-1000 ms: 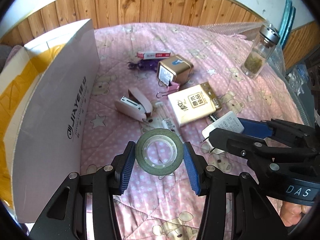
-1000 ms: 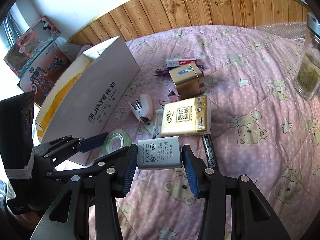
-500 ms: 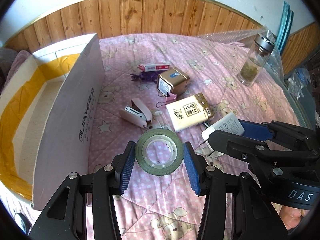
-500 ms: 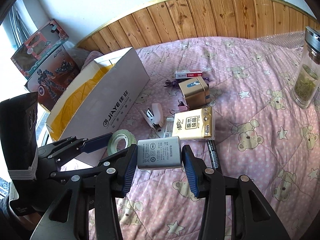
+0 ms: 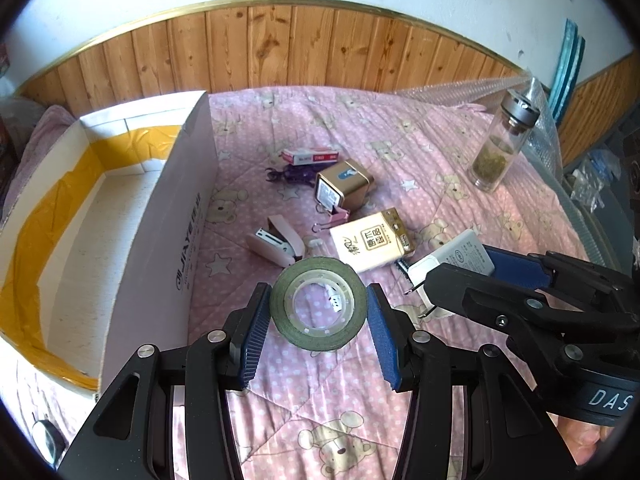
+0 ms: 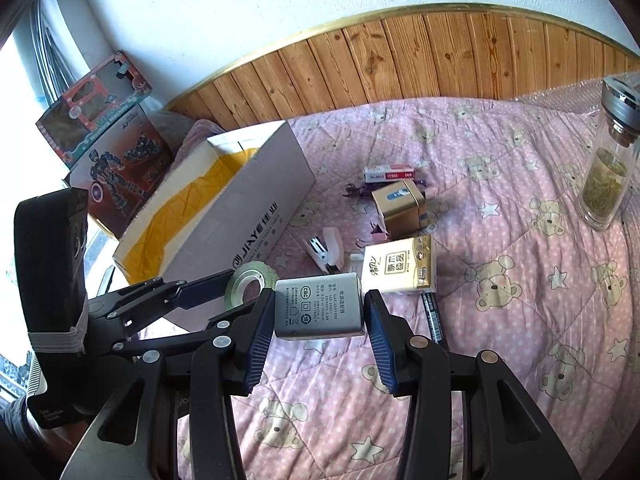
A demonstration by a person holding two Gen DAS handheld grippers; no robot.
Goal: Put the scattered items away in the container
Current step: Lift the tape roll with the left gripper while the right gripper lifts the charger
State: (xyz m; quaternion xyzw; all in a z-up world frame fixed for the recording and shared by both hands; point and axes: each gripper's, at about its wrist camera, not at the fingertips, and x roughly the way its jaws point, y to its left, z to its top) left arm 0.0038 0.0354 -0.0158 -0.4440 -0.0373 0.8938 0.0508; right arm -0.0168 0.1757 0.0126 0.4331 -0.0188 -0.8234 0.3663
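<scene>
My left gripper (image 5: 318, 316) is shut on a roll of tape (image 5: 319, 308), held in the air above the pink quilt. My right gripper (image 6: 319, 312) is shut on a grey power adapter (image 6: 318, 306), also lifted; that adapter (image 5: 456, 258) shows at the right of the left wrist view, and the tape (image 6: 250, 282) shows in the right wrist view. The open white cardboard box (image 5: 132, 216) with yellow tape inside stands to the left. On the quilt lie a stapler (image 5: 276, 242), a gold tin (image 5: 342, 186), a white-and-gold pack (image 5: 372, 244), a pink binder clip (image 5: 338, 214), a red-and-white small box (image 5: 310, 156) and a purple toy (image 5: 290, 174).
A glass bottle (image 5: 502, 148) with dried leaves stands at the far right of the bed. A black pen (image 6: 434, 316) lies beside the pack. Boxed toys (image 6: 108, 136) are stacked beyond the cardboard box (image 6: 224, 216). Wood panelling runs along the wall behind the bed.
Both grippers have risen with the tape and the adapter still held. More of the box's inside has come into view on the left.
</scene>
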